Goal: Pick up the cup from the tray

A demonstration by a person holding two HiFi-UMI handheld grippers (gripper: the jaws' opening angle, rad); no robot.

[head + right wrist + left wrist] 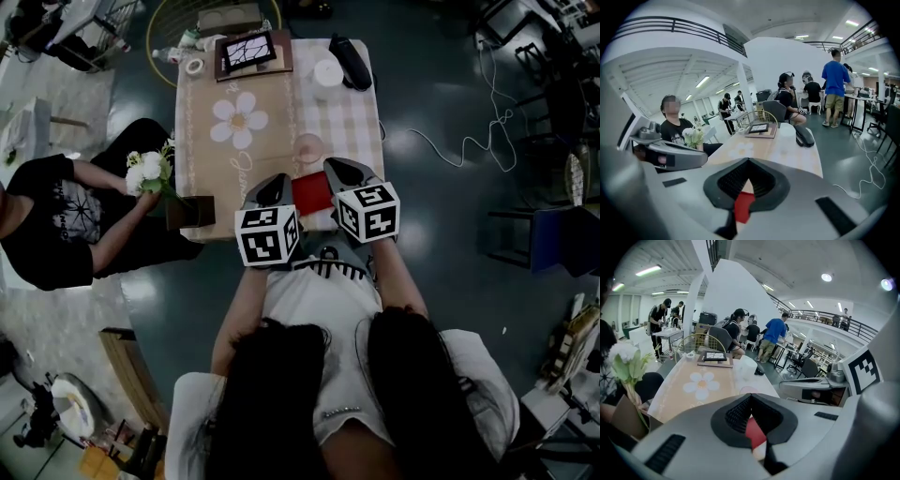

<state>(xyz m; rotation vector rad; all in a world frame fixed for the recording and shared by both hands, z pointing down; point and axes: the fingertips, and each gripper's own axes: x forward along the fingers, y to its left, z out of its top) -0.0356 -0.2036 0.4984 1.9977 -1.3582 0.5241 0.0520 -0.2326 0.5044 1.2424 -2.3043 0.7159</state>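
Cup, pale pink and see-through (308,147), is in neither claw. The right gripper (748,161) has its jaws closed tip to tip on nothing, and the left gripper (751,397) looks the same, its pads meeting with only a sliver of red showing beneath. Both hang side by side above the flat red tray (314,193) at the near edge of the cloth-covered table (202,159). From the claws the cup stands upright at twelve o'clock, just past the tray's far edge; whether its base sits on the tray I cannot tell. I judge this to be the approach step, with no grasp begun. The next move calls for one claw to open wide, reach toward twelve o'clock and straddle the cup before closing. By count there are one cup, one tray and two grippers. Farther off at twelve o'clock are one white cylinder (328,72), one black case (349,62) and one framed dark panel (247,52). At nine o'clock one seated person (47,220) holds one bunch of white flowers (148,172).
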